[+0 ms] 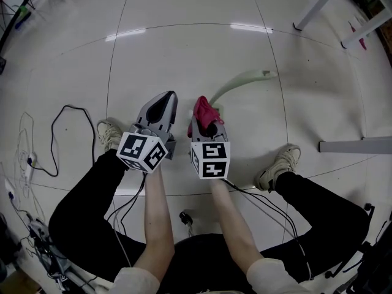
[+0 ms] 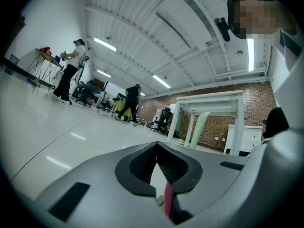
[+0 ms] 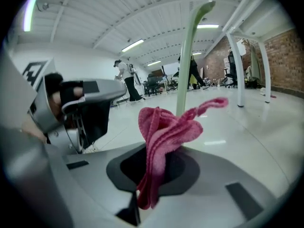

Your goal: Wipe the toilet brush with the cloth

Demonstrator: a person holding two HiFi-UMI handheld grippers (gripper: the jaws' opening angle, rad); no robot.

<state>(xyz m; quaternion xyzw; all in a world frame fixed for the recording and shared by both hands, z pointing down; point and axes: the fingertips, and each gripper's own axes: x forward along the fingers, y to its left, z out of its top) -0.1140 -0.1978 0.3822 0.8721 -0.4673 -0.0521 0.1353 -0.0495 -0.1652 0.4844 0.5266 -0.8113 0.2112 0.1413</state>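
The right gripper (image 3: 156, 163) has its jaws clamped on a bunched pink cloth (image 3: 164, 129) standing up at the centre, with the pale green toilet brush handle (image 3: 187, 56) rising behind it toward 12 o'clock and the left gripper (image 3: 78, 103) at 9 o'clock.

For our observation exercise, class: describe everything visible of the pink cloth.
The pink cloth looks like terry fabric, bunched into folds. The right claw is shut on its lower part; the rest stands up past the tips, one corner trailing sideways. Contact with the green brush handle behind is unclear.
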